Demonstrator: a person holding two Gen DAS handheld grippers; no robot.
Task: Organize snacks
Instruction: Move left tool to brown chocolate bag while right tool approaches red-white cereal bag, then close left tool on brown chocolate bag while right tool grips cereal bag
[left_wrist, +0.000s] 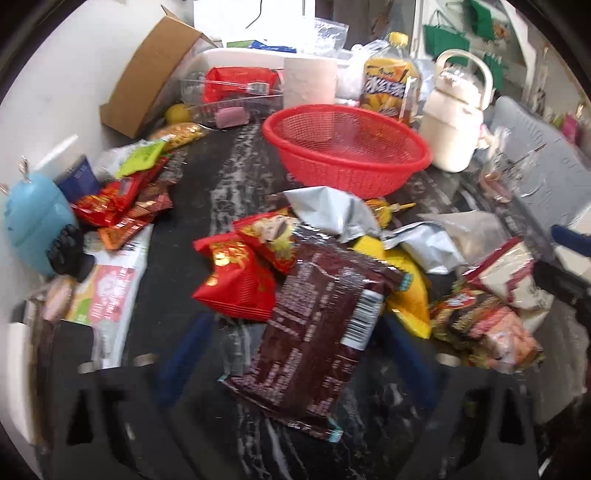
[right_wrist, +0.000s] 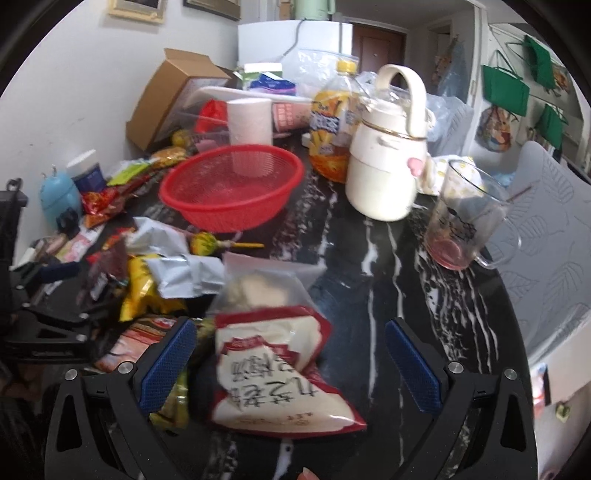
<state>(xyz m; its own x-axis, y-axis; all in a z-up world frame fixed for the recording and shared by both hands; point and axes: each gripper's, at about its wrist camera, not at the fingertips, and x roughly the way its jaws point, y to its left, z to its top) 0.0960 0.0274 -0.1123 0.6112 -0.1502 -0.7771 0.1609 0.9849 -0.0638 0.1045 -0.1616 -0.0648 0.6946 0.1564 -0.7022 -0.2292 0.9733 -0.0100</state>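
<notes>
**Q:** Report the left claw.

**A:** My left claw (left_wrist: 295, 326) points down at the dark marble table (left_wrist: 221, 177). Its jaws stand apart. A brown snack packet (left_wrist: 314, 332) lies flat between them, barcode side up. The picture is blurred, but the left finger (left_wrist: 188, 350) shows clear of the packet, so I call it no grip.

**Q:** What lies around it?

**A:** To the left of the packet are red snack packets (left_wrist: 236, 280). A yellow packet (left_wrist: 410, 291) lies under its right edge. Crumpled silver foil bags (left_wrist: 332, 210) lie just beyond. The red mesh basket (left_wrist: 351, 147) stands farther off, at the centre.

**Q:** Report the right claw.

**A:** My right claw (right_wrist: 288, 328) is wide open. A white-and-red snack bag (right_wrist: 277, 376) lies between the fingers, touching neither pad.

**Q:** And to the right?

**A:** A cream kettle (right_wrist: 384, 177) stands far right of the basket. A glass mug (right_wrist: 461, 221) stands to its right, nearer the table edge.
</notes>
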